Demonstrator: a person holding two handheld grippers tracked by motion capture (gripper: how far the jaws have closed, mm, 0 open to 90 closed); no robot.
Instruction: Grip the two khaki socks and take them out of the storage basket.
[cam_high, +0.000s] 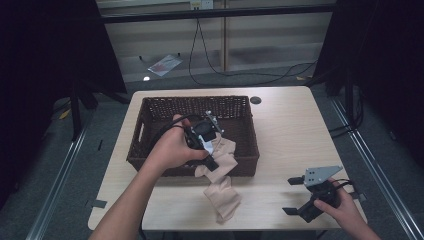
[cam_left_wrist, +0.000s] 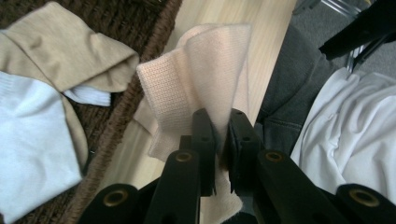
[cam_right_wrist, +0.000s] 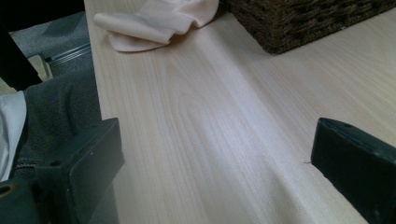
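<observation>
At the centre of the high view, the left hand-held gripper (cam_high: 212, 159) is clamped on a peach sock (cam_high: 222, 192) that drapes from the wicker basket (cam_high: 150, 107)'s front rim down onto the desk (cam_high: 290, 130). At lower right, the right hand-held gripper (cam_high: 295, 196) rests on the desk, jaws wide apart and empty.

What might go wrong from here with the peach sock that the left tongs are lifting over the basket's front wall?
The left tongs pinch only a fold of the peach sock, so it may slip free. Its lower end trails on the table and over the basket rim, where the wicker could snag it. Dropped short, it would hang outside the basket, not beside the socks inside.
</observation>
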